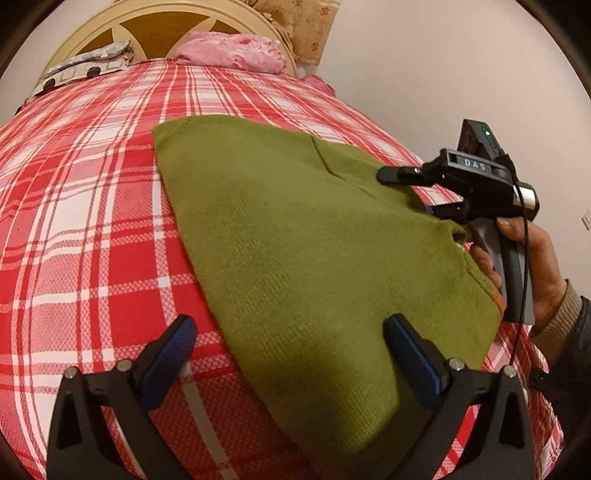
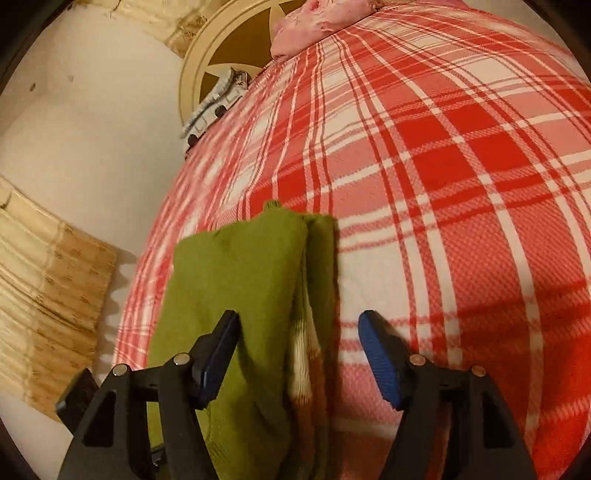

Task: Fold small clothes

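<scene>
Left tongs (image 1: pixel 288 339): black frame, blue ribbed pads, spread wide over the near end of the garment; nothing between the pads is pinched.
Right tongs (image 2: pixel 297 339): also gaping, clamping nothing; one finger (image 2: pixel 221 343) hangs over the green cloth, the other over bare bedspread. From the left camera they sit at the garment's right edge (image 1: pixel 406 192), a person's hand (image 1: pixel 524 258) on the grip.
Garment: olive-green knitted small sweater (image 1: pixel 295 236), lying flat on the bed, long sides already turned in, so it reads as a narrow strip (image 2: pixel 240 295). A cream and orange band peeks out at the inner fold.
Bed: red-and-white plaid bedspread (image 1: pixel 92 221), soft and giving.
Step in hand, my reading: take the near end and fold the strip over on itself.
Doing it well: bite both near corners through all layers, lift evenly, carry toward the far hem, lay edges square; thick knit may spring back, so press the crease.
Risk: catching only the top layer, or snagging the bedspread.
Hard to make out: the near hem sits below both frames; right tongs' lower finger is half hidden behind cloth; layer count unclear.
Beyond: pink crumpled bedding (image 1: pixel 229 51) near a cream round headboard (image 1: pixel 155 22).
</scene>
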